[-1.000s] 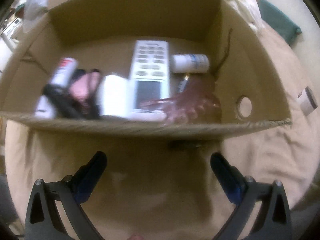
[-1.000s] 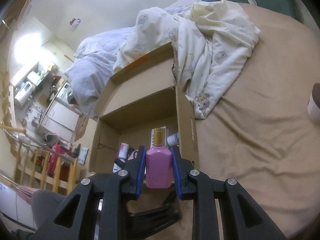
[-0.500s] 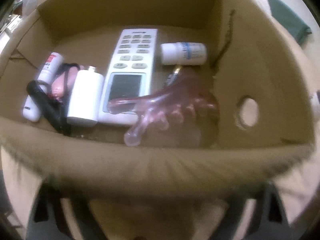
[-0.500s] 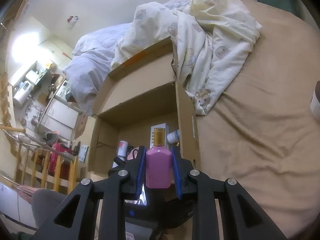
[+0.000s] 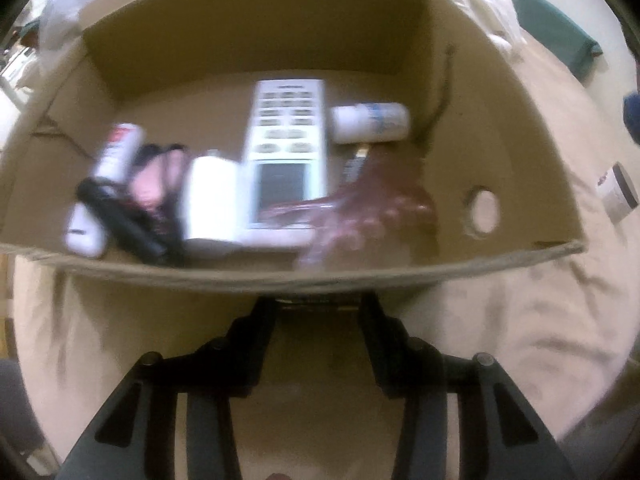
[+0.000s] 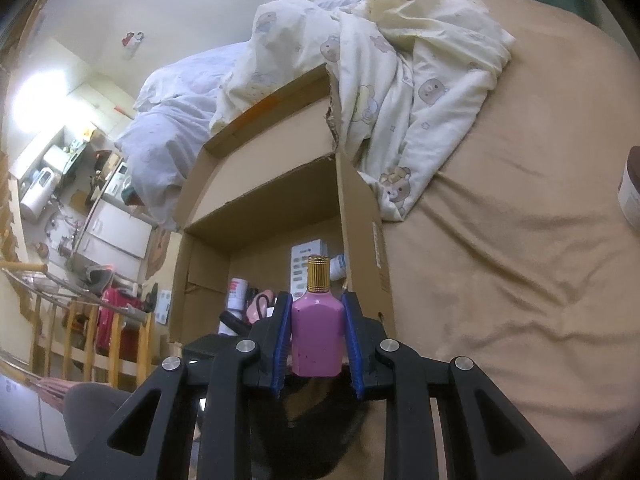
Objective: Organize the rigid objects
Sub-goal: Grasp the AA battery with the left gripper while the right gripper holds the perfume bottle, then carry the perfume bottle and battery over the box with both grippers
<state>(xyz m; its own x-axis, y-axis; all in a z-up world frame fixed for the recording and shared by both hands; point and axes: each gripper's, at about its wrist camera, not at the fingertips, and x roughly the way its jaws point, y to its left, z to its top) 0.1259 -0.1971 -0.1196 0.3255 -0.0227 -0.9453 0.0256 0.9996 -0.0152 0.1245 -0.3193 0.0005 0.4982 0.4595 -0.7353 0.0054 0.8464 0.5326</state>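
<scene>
An open cardboard box (image 5: 320,276) lies on the tan bed. It holds a white keypad remote (image 5: 286,148), a white bottle with a blue label (image 5: 370,122), a translucent red hand-shaped massager (image 5: 360,204), a plain white bottle (image 5: 210,200), a red-labelled spray can (image 5: 118,150) and black and pink items. My left gripper (image 5: 318,308) points down at the outer face of the box's near wall. Its jaws are closing, with a clear gap and nothing plainly between them. My right gripper (image 6: 318,298) is shut on an upright pink bottle (image 6: 318,332) with a gold cap, in front of the box (image 6: 360,240).
A brown-and-white jar (image 6: 632,188) lies on the tan sheet (image 6: 500,280) right of the box. A crumpled bear-print blanket (image 6: 400,80) is heaped behind the box. A green cushion (image 5: 560,40) sits at the far right. A person's grey-clad knee (image 6: 92,408) is at lower left.
The left gripper's jaws have narrowed from wide apart. Its view dipped toward the box's inside, then drew back to the near wall. The right gripper still holds the pink bottle.
</scene>
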